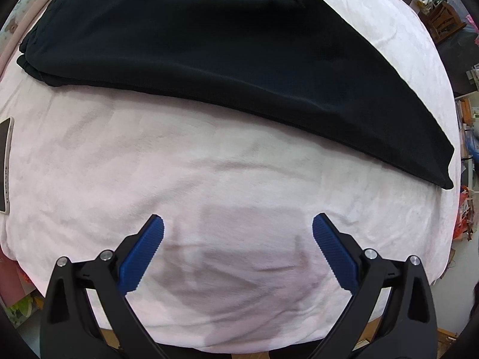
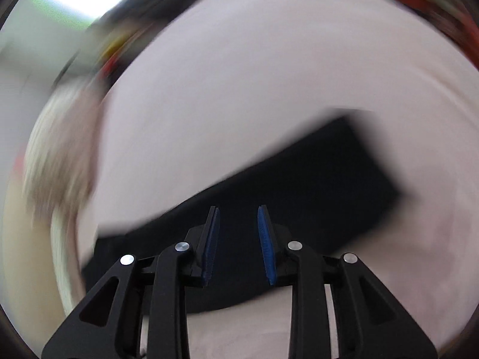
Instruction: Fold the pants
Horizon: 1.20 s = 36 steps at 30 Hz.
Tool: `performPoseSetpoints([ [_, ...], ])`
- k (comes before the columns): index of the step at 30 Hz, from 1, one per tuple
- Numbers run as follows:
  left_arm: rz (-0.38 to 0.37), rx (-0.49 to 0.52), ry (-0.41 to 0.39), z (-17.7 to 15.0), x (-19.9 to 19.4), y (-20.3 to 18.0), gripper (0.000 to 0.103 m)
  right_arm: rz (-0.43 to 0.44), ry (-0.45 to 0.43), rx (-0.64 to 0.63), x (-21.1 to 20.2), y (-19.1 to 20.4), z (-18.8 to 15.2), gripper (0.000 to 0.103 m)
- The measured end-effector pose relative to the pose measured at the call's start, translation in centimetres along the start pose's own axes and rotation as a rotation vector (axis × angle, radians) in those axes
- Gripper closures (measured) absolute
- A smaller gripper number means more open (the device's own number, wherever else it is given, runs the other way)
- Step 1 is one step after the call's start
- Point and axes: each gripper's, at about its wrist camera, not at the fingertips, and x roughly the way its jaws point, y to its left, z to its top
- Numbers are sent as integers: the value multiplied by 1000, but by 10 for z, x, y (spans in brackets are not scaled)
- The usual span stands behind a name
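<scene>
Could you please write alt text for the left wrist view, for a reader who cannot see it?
Black pants lie folded lengthwise across a pale pink blanket. The left gripper hangs open over bare blanket, holding nothing. A phone lies at the left edge.

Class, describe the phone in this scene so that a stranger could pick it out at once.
Start from the pale pink blanket covering the bed, with the black pants lying across its far side. In the left wrist view, follow the blanket to its left edge: the phone lies there, partly cut off. It is the only flat, rigid, dark-screened, light-rimmed thing on the blanket.
</scene>
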Motion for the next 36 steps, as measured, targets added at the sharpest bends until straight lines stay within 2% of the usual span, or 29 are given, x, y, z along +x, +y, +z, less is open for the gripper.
performPoseSetpoints([
  [1, -5, -2, -4, 1, -3, 4, 3, 87, 65, -59, 24, 34, 5, 75],
  [3, -20, -10, -16, 2, -8, 18, 3, 187, 165, -145, 67, 92, 13, 75],
  [6, -36, -17, -43, 1, -18, 40, 2, 239, 325, -311, 136, 177, 18, 75],
  [8, -41, -20, -62, -2, -24, 55, 2, 212, 404, -439, 175, 225, 16, 75],
  [11, -50, -29, -77, -7, -28, 77, 2, 154, 502, -577, 222, 274, 14, 75],
  [14, -43, -43, -75, -13, -32, 100, 2, 82, 563, -757, 257, 316, -10, 75],
  [18, -49, -110, -46, -18, -28, 128, 2, 24, 656, -878, 292, 329, -28, 76],
  [20, -46, -152, -22, -20, -22, 140, 2, -14, 671, -921, 304, 333, -30, 76],
  [24, -64, -209, -29, -20, -21, 156, 2, -7, 705, -857, 318, 322, -26, 76],
  [27, -62, -198, -36, -15, -21, 157, 2, -21, 751, -891, 325, 319, -38, 76],
  [29, -54, -192, -38, -12, -21, 157, 2, -14, 749, -904, 323, 321, -41, 84],
  [30, -55, -194, -36, -7, -21, 157, 2, 2, 742, -900, 321, 322, -39, 95],
  [33, -58, -208, -32, -2, -17, 151, 2, 19, 684, -912, 312, 328, -34, 98],
  [36, -59, -213, -28, -2, -14, 150, 2, 47, 578, -885, 300, 337, -12, 98],
])
